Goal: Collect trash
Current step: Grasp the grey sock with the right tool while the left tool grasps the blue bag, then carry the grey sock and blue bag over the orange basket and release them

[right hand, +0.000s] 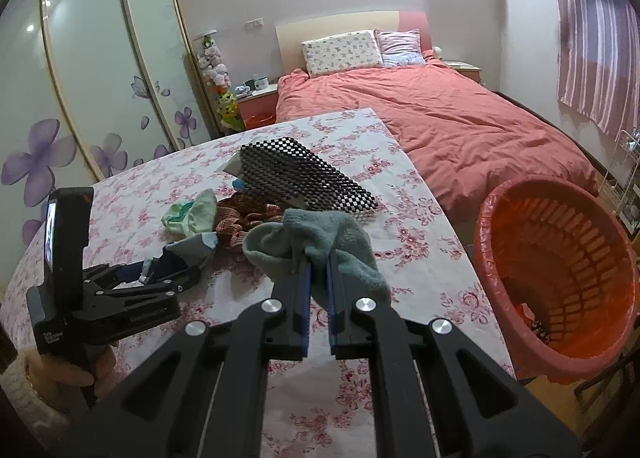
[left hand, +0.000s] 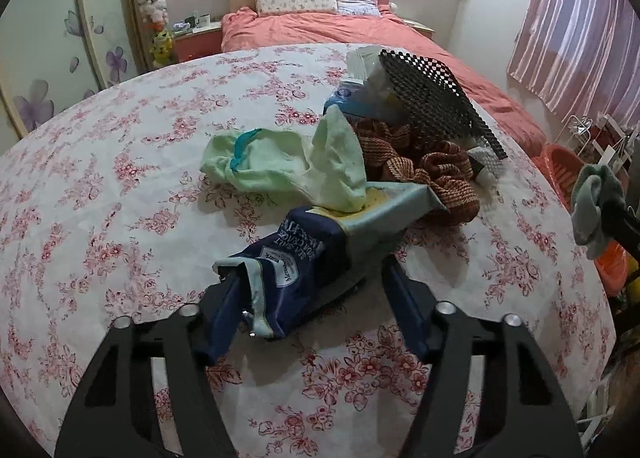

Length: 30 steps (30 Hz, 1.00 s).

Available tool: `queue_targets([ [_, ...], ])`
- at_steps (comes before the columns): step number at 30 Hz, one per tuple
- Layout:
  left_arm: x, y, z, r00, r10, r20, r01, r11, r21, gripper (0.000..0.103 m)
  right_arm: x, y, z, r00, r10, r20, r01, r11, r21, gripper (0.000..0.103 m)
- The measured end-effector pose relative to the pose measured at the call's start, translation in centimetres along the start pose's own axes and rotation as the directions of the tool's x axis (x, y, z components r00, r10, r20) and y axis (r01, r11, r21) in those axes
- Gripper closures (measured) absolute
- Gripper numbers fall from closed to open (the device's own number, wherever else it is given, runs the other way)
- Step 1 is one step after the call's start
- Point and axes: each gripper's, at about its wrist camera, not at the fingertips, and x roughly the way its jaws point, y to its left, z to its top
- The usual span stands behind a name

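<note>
My left gripper (left hand: 308, 278) is open, its fingers on either side of a dark blue snack bag (left hand: 304, 254) that lies on the floral table; it also shows in the right wrist view (right hand: 160, 270). My right gripper (right hand: 318, 258) is shut on a grey-green sock (right hand: 320, 246) held above the table; the sock also shows at the right edge of the left wrist view (left hand: 592, 209). An orange basket (right hand: 560, 282) with a red liner stands just off the table's right side.
On the table (left hand: 120, 177) lie a light green cloth (left hand: 280, 161), a brown knitted cloth (left hand: 432, 173), a black mesh mat (left hand: 432, 97) and packets under it. A bed (right hand: 460, 117) is behind, a wardrobe (right hand: 100, 77) at the left.
</note>
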Motion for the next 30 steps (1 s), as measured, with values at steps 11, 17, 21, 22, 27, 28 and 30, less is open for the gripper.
queue_targets([
  [11, -0.9, -0.2, -0.5, 0.999, -0.028, 0.018, 0.029, 1.000, -0.008, 0.077, -0.8, -0.7, -0.1, 1.000, -0.001, 0.007, 0.000, 1.000, 0.025, 0.095],
  [17, -1.6, -0.6, -0.7, 0.998, -0.045, 0.036, 0.045, 0.999, -0.010, 0.079, -1.3, -1.3, -0.2, 1.000, -0.006, 0.013, 0.006, 0.999, 0.033, 0.095],
  [21, -2.4, -1.0, -0.6, 0.997, -0.055, 0.047, 0.055, 0.998, -0.005, 0.079, -1.9, -1.8, 0.0, 1.000, -0.009, 0.024, 0.008, 0.999, 0.042, 0.095],
  [22, -2.8, -1.3, -0.6, 0.997, -0.057, 0.051, 0.057, 0.998, -0.001, 0.079, -2.1, -1.9, 0.0, 1.000, -0.010, 0.028, 0.009, 0.999, 0.045, 0.095],
  [27, -4.2, -2.5, 0.0, 0.995, -0.071, 0.071, 0.070, 0.997, 0.013, 0.079, -3.4, -2.8, 0.2, 0.998, -0.017, 0.059, 0.013, 0.998, 0.062, 0.095],
  [28, -4.7, -2.9, 0.3, 0.994, -0.077, 0.080, 0.075, 0.997, 0.016, 0.079, -3.7, -3.1, 0.3, 0.998, -0.019, 0.067, 0.015, 0.998, 0.068, 0.095],
  [30, -5.3, -3.5, 0.7, 0.992, -0.086, 0.094, 0.085, 0.996, 0.023, 0.079, -4.4, -3.6, 0.5, 0.996, -0.024, 0.082, 0.018, 0.997, 0.080, 0.095],
])
